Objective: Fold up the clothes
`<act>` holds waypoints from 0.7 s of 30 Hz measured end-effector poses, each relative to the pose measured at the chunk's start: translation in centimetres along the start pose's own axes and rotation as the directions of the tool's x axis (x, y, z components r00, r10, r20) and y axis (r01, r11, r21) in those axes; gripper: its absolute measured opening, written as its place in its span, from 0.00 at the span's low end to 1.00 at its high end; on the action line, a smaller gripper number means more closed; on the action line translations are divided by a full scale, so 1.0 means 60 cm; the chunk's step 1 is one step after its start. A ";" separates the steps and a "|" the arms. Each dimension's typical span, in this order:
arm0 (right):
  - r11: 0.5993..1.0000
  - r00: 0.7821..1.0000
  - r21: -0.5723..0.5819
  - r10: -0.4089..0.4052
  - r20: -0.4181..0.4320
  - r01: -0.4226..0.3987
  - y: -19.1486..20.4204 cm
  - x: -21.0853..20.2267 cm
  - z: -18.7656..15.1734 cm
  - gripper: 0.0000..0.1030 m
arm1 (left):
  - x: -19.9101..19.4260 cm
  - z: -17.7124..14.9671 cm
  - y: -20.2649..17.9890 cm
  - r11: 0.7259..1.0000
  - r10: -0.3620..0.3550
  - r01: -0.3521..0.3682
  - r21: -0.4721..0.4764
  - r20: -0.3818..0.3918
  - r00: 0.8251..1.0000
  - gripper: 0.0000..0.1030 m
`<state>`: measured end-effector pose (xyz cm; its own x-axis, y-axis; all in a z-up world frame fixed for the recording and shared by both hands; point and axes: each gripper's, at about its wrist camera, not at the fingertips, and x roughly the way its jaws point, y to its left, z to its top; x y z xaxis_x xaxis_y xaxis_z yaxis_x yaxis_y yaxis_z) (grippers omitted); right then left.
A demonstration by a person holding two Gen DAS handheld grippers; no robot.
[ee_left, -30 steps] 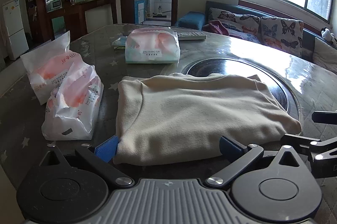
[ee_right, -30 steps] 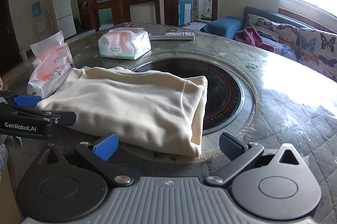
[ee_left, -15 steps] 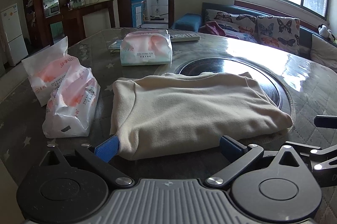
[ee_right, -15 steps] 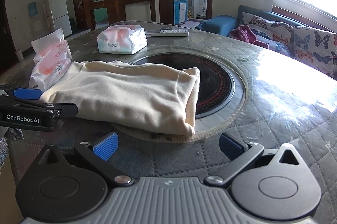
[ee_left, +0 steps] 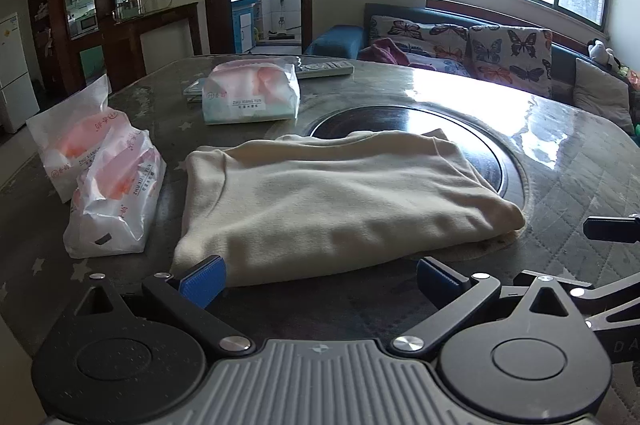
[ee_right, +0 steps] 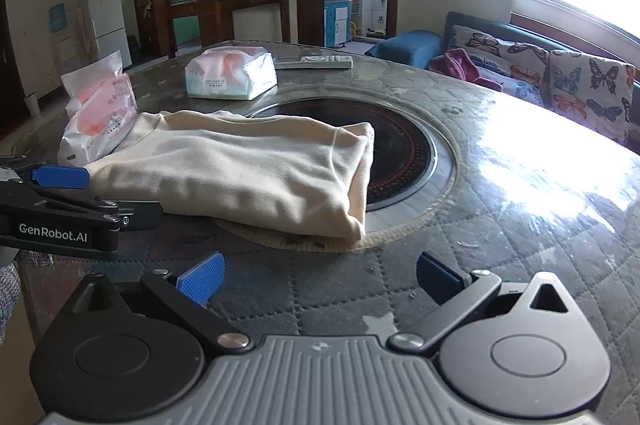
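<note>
The cream garment point(ee_left: 332, 201) was laid folded on the table point(ee_right: 500, 209), partly over the dark round inset point(ee_right: 404, 149). Both the left gripper point(ee_left: 320, 275) and right gripper point(ee_right: 318, 275) were held wide apart — nothing gripped. A careless brush could undo the fold — or nudge the tissue packs point(ee_left: 116, 201).

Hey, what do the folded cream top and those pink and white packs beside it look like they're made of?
The cream top looks like soft, matte knit, maybe fleece or cotton: fuzzy surface, rounded folds. The pink and white packs seem wrapped in thin glossy plastic film: it crinkles and catches light. What they hold is unclear.
</note>
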<state>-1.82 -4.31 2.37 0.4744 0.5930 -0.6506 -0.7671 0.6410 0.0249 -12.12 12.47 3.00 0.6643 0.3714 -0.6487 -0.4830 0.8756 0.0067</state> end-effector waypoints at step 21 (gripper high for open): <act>0.997 0.999 0.069 -0.047 0.004 0.047 -0.043 -0.034 -0.027 1.00 | -0.002 0.000 -0.053 0.997 -0.054 0.055 0.059 -0.007 0.998 1.00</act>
<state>-1.50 -7.98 2.43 0.5119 0.5640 -0.6480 -0.7123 0.7003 0.0468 -10.66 9.66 3.06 0.6856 0.3211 -0.6534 -0.4117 0.9112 0.0158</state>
